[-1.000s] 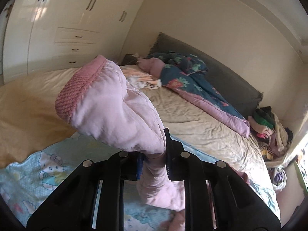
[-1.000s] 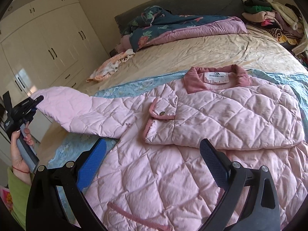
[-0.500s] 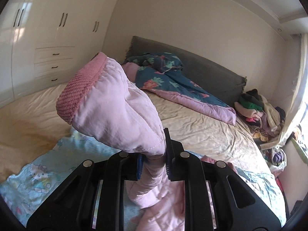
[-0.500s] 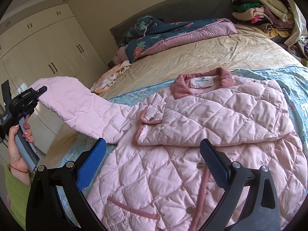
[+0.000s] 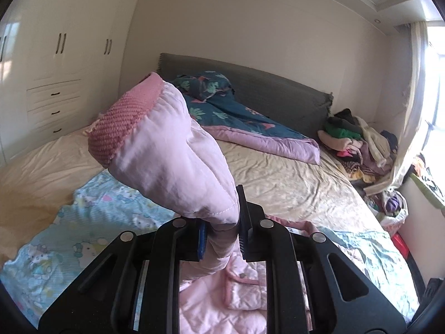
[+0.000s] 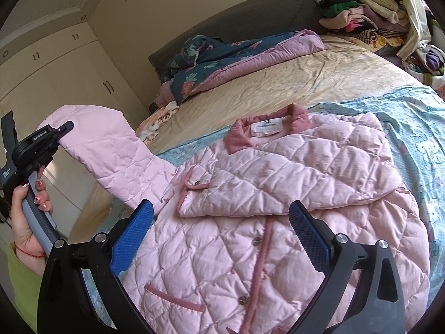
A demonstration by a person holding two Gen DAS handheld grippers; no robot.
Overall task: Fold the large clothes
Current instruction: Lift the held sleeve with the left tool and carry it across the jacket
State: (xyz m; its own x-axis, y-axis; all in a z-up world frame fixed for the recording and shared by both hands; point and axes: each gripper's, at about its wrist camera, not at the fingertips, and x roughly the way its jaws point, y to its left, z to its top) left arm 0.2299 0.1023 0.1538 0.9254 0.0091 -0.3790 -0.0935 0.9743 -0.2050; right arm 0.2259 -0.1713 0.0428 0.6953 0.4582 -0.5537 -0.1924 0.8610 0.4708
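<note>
A pink quilted jacket (image 6: 278, 194) lies front up on a light blue cartoon sheet (image 6: 417, 128), its right sleeve folded across the chest. Its other sleeve (image 6: 111, 150) is lifted off the bed to the left. My left gripper (image 5: 221, 231) is shut on that sleeve (image 5: 172, 156) near the knitted cuff (image 5: 122, 117), which sticks up in front of the lens. In the right wrist view a hand (image 6: 25, 222) holds that left gripper (image 6: 59, 129) at the far left. My right gripper (image 6: 221, 233) hovers open over the jacket's lower front, nothing between its blue pads (image 6: 133, 236).
A rumpled teal and pink quilt (image 6: 222, 55) lies by the grey headboard (image 5: 264, 91). A heap of clothes (image 6: 361, 11) fills the far right corner of the bed. White wardrobes and drawers (image 5: 55, 83) line the left wall. The beige bedsheet (image 6: 306, 83) lies beyond the jacket.
The left gripper has carried the sleeve up and inward toward the jacket's body, and its view has swung right. The right gripper has drifted slightly over the jacket, staying open.
</note>
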